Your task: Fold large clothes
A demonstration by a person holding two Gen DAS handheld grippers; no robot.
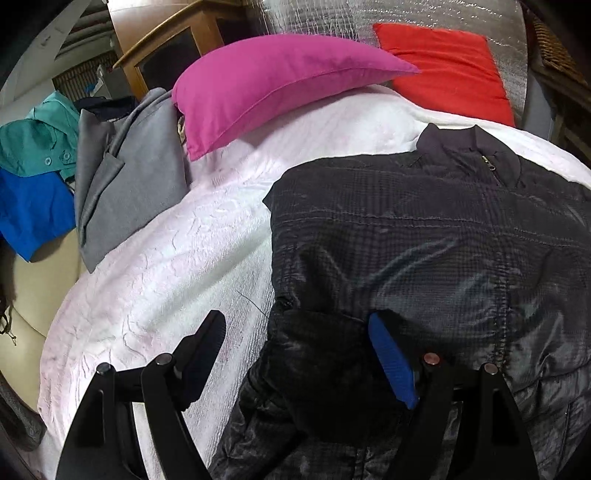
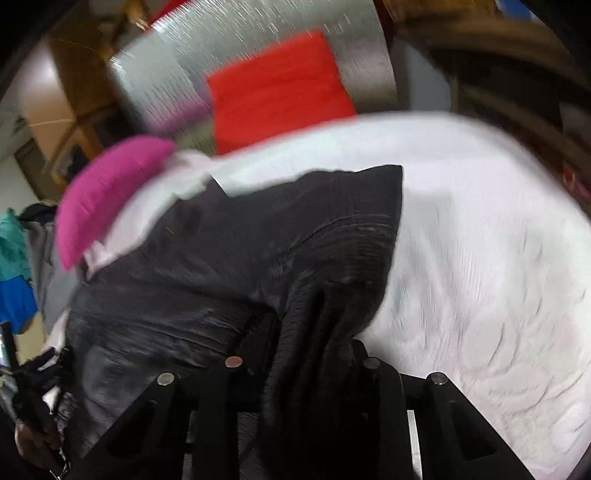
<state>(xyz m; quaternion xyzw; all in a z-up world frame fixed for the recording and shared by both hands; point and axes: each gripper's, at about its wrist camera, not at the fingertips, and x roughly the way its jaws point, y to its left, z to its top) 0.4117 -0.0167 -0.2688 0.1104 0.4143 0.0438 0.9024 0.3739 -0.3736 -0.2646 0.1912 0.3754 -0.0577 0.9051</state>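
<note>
Black fabric bunches right at the lens in the right wrist view, where the right gripper has its fingers pinching a gathered fold of the dark jacket; the picture is blurred, but the cloth plainly runs down between the two fingers. From there the jacket spreads away across the white bedspread, one pointed corner of it lying flat toward the middle of the bed. In the left wrist view the same jacket lies front up on the bedspread, collar and zip pull at the far end, its shiny quilted cloth wrinkled. The left gripper hangs over the jacket's near left edge with its fingers spread wide: the blue-padded finger sits over the jacket, the other over bare bedspread, and a bunched dark sleeve lies between them, not gripped. Beyond the jacket a magenta pillow rests at the head of the bed, with a red pillow beside it against a silvery quilted panel. Left of the magenta pillow a grey garment lies folded at the bed's edge, and past it sit a teal garment and a blue one. A wooden cabinet stands behind them.
</note>
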